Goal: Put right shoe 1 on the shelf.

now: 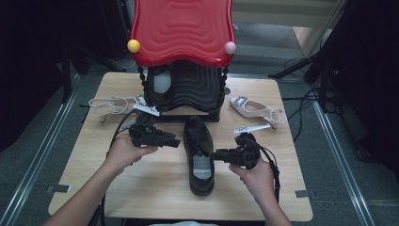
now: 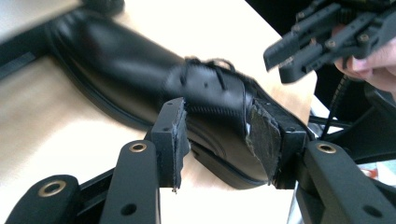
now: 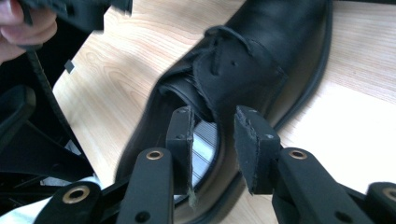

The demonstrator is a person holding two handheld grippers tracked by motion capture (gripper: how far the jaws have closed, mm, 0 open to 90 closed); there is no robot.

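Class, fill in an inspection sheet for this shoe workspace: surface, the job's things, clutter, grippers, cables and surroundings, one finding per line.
Surface: light wooden table, bare at the near edge.
Job's things: black dress shoe lying mid-table, toe towards the red and black shoe rack.
Clutter: white heeled sandal left of the rack; pale heeled shoe to its right.
Grippers: left gripper open, jaws either side of the shoe; right gripper open over the shoe's rim.
Cables: black cable trailing from the left gripper; another from the right.
Surroundings: grey floor, dark stands.
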